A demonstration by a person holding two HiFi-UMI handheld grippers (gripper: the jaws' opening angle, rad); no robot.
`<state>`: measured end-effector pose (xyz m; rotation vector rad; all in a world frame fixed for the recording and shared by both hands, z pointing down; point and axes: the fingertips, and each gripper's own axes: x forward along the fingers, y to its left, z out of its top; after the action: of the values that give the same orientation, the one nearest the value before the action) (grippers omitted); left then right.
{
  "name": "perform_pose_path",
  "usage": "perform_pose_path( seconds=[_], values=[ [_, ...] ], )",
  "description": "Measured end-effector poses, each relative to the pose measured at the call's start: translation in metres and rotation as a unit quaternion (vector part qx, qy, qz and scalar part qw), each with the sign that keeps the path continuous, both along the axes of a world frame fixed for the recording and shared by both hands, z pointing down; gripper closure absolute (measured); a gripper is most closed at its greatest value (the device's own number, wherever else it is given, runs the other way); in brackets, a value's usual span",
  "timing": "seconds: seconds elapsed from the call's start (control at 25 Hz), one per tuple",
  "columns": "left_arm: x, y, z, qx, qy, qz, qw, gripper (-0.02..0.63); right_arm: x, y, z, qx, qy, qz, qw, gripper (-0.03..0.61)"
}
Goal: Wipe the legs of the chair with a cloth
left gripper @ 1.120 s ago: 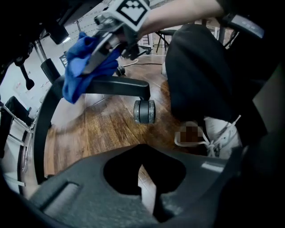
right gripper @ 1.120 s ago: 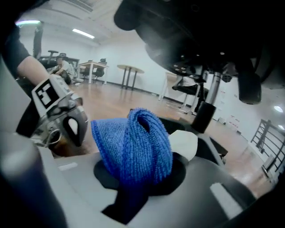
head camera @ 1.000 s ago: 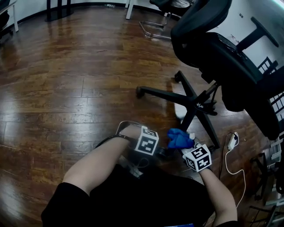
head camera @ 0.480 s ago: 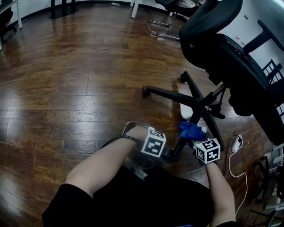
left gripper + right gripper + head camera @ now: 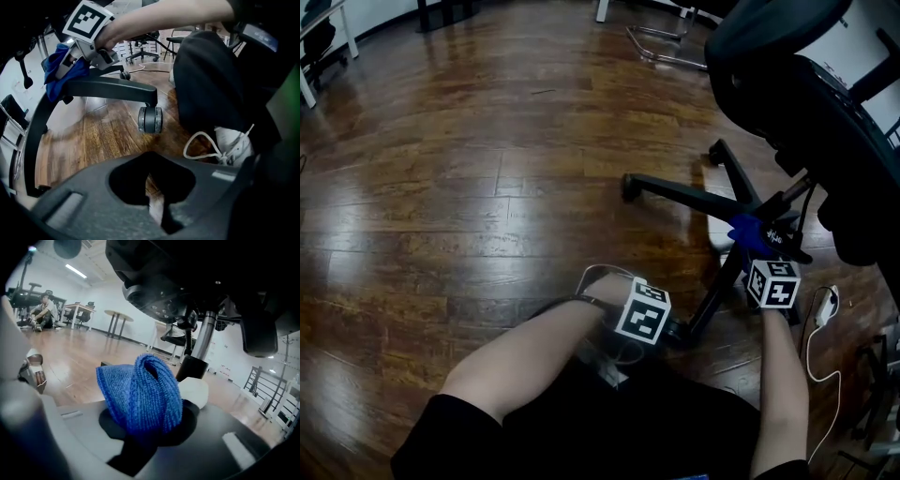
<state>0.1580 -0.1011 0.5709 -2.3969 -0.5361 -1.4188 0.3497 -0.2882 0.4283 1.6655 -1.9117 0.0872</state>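
- The wooden floor (image 5: 441, 187) fills most of the head view, and the black office chair (image 5: 806, 103) stands at the upper right.
- Its base spreads low over the boards. One leg (image 5: 675, 190) reaches left, and the near leg (image 5: 717, 286) slants down towards the person.
- The right gripper (image 5: 759, 251) has just travelled up the near leg, from its lower part to the hub where the legs meet. Its jaws are clamped on the blue cloth (image 5: 747, 229), which bulges out between them in the right gripper view.
- The cloth now lies at the hub end of that leg. The left gripper view shows it draped over the top of the leg there.
- The left gripper (image 5: 157, 208) has hardly stirred. Its jaws are pressed together with nothing between them, and it hangs low by the outer end of the near leg.
- A caster (image 5: 150, 119) shows ahead of it, just off the floor boards.
- Judging by that sweep, the near leg has probably had one pass along its top. The sides and the other legs look still to do.
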Motion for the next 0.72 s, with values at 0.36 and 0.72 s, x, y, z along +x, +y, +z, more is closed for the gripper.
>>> perform_pose_path(
  seconds=[0.36,0.72],
  values=[
    [-0.019,-0.017,-0.002,0.057,-0.037,-0.009,0.9977,0.612,-0.090,0.108,0.048,-0.104,0.071,-0.139,0.982,0.503],
    [-0.025,-0.017,-0.012,0.076,-0.041,-0.008,0.9962,0.612,-0.133,0.174,0.070,-0.161,0.060,-0.217,0.961,0.495]
  ],
)
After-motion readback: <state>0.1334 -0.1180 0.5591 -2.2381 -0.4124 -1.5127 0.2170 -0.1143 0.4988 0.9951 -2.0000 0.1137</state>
